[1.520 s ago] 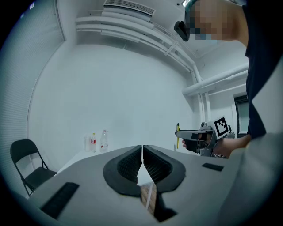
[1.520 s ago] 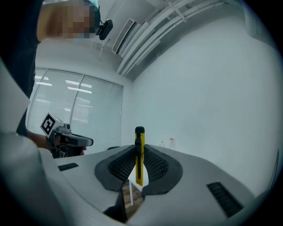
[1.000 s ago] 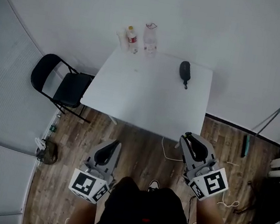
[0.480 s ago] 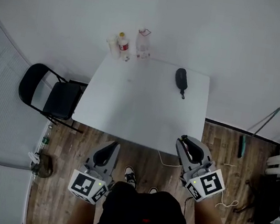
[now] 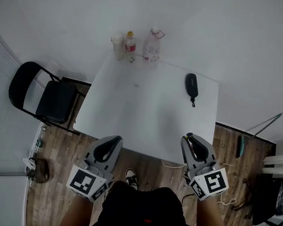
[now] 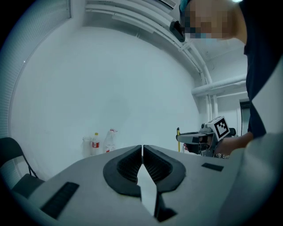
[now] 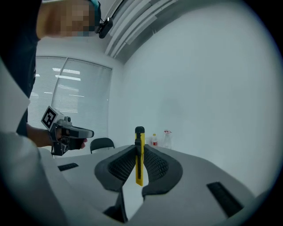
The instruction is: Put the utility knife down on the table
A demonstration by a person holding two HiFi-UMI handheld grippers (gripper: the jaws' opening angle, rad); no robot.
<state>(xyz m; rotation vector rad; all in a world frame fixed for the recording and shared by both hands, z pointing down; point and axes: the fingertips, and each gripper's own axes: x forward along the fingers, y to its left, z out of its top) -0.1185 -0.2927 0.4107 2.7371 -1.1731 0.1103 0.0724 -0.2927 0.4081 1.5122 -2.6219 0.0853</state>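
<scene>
White table (image 5: 147, 111) | right tongs (image 7: 139, 149) clamp utility knife (image 7: 139, 165), indistinct in head view | left tongs (image 6: 142, 149) closed, empty

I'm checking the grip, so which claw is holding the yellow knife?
The right claw: the knife stands upright, pinched between its jaws. The left claw is shut on nothing.

Dark oblong object (image 5: 191, 85) on the table (image 5: 141, 115) too small to identify; print on the red-labelled bottle (image 5: 130, 43) unreadable.
</scene>
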